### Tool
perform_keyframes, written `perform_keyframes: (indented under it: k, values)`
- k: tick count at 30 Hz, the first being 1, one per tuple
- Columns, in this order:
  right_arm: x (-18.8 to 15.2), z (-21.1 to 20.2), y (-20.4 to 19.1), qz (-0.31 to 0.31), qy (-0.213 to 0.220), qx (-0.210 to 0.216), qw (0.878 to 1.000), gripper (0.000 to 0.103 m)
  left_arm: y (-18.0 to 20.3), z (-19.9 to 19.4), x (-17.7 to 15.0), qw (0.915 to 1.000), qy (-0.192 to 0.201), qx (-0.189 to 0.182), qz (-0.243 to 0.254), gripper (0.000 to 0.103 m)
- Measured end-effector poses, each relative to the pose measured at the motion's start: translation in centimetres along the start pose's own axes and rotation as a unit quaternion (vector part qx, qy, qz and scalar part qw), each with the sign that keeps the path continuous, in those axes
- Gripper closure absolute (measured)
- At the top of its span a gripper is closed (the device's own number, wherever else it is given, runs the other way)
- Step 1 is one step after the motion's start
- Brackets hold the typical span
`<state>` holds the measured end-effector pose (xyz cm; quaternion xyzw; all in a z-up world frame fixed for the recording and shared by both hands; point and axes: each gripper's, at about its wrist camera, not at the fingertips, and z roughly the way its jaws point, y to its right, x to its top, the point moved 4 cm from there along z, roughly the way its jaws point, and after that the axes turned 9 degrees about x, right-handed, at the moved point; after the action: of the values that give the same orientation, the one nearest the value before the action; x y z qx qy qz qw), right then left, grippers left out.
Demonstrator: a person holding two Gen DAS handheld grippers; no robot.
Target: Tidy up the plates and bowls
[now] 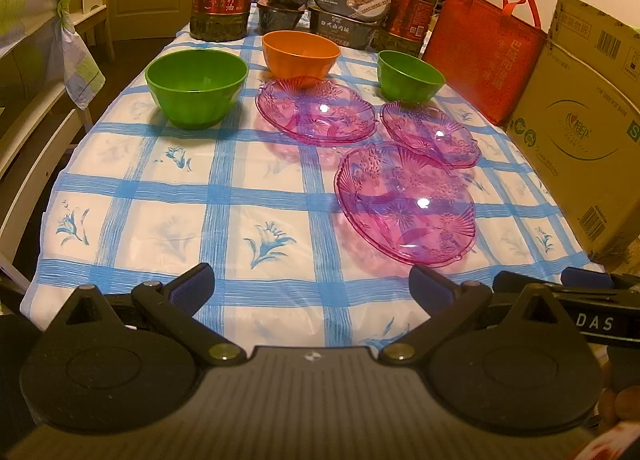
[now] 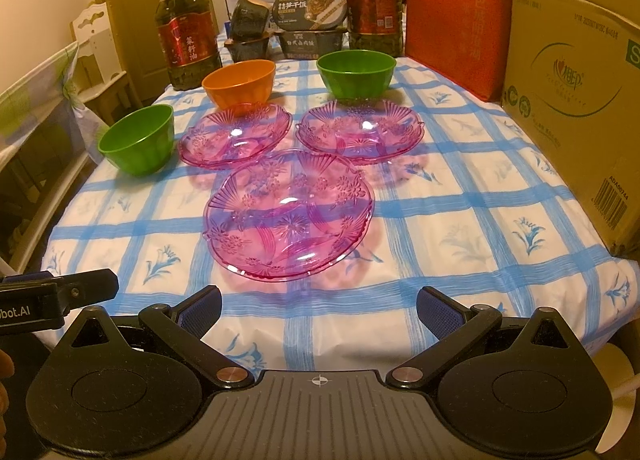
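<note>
1. Looking along the left claw (image 1: pixel 312 286), its jaws stand wide and hold nothing, low over the near edge of the counter (image 1: pixel 240 164). The nearest pink plate (image 1: pixel 404 204) lies ahead to the right, apart from the fingertips, with two more pink plates (image 1: pixel 316 110) (image 1: pixel 432 132) behind it. A large green bowl (image 1: pixel 196 86) sits far left, an orange bowl (image 1: pixel 300 52) centre, a small green bowl (image 1: pixel 410 74) right. Bare checked cloth lies open between claw and dishes; a cardboard box (image 1: pixel 580 120) walls the right edge.

2. Over on the right claw (image 2: pixel 319 310), the jaws are also wide and empty. The nearest pink plate (image 2: pixel 288 216) sits straight ahead, close, not touching. The left claw's tip (image 2: pixel 92 280) pokes in at left. Oil bottles (image 2: pixel 186 40) crowd the far edge.
</note>
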<state>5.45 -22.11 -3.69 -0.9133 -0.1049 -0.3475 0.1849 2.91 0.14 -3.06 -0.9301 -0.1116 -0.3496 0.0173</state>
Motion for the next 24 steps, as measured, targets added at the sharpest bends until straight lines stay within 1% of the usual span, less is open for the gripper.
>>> perform_keyframes:
  k: [24]
  values:
    - [-0.22,0.07,-0.03,0.001,-0.001,0.000,1.000,0.000,0.09,-0.06,-0.19,1.0000,-0.001,-0.001,-0.002,0.000]
